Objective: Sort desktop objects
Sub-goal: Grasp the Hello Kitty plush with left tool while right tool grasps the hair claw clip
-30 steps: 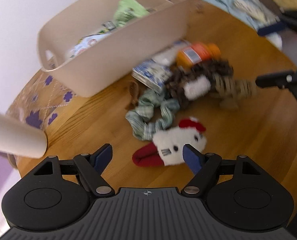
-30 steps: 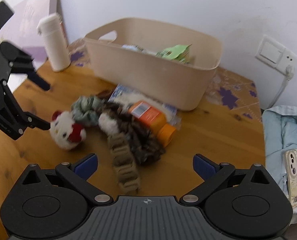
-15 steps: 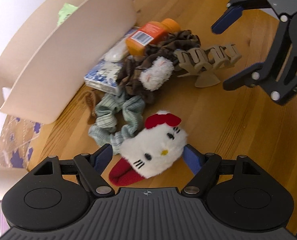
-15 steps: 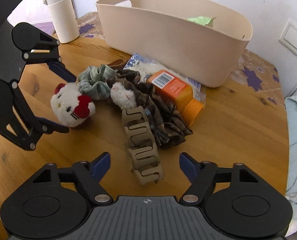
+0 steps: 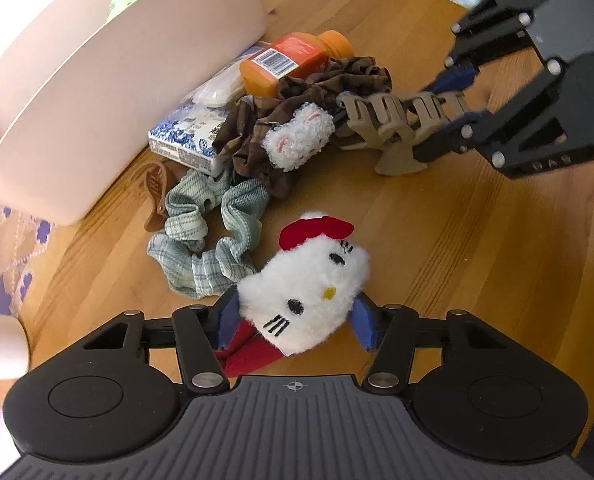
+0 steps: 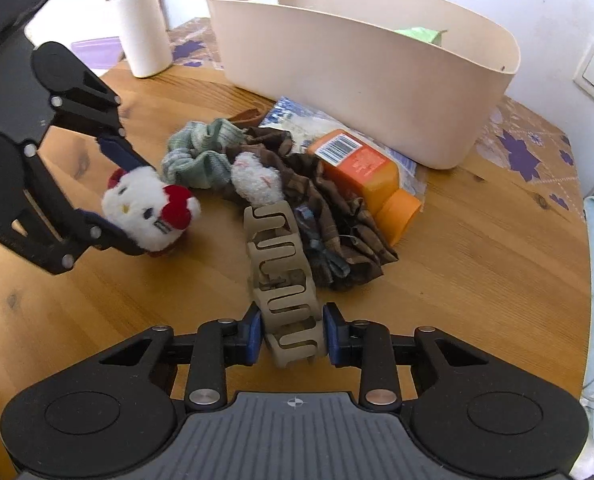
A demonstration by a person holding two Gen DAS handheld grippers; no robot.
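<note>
A white cat plush (image 5: 309, 280) with a red bow lies on the wooden table (image 5: 477, 260). My left gripper (image 5: 295, 322) is closing around it, and both blue pads touch its sides; the right wrist view shows the same hold on the plush (image 6: 145, 212). A beige hair claw (image 6: 281, 264) lies lengthwise in front of my right gripper (image 6: 293, 338), whose jaws are closing with the pads pressed on its near end. From the left wrist view the right gripper (image 5: 443, 114) holds the claw (image 5: 381, 116) at the pile's right edge.
A beige bin (image 6: 357, 64) stands behind the pile. Against it lie an orange bottle (image 6: 365, 168), a brown scrunchie (image 6: 337, 240), a green scrunchie (image 6: 201, 152), a white fuzzy piece (image 6: 255, 178), a tissue pack (image 5: 181, 136) and a small brown clip (image 5: 157, 188). A white flask (image 6: 143, 24) stands at the back left.
Both grippers have come down onto the pile. The left jaws closed in on the cat plush, and the right jaws narrowed from wide open onto the hair claw.
</note>
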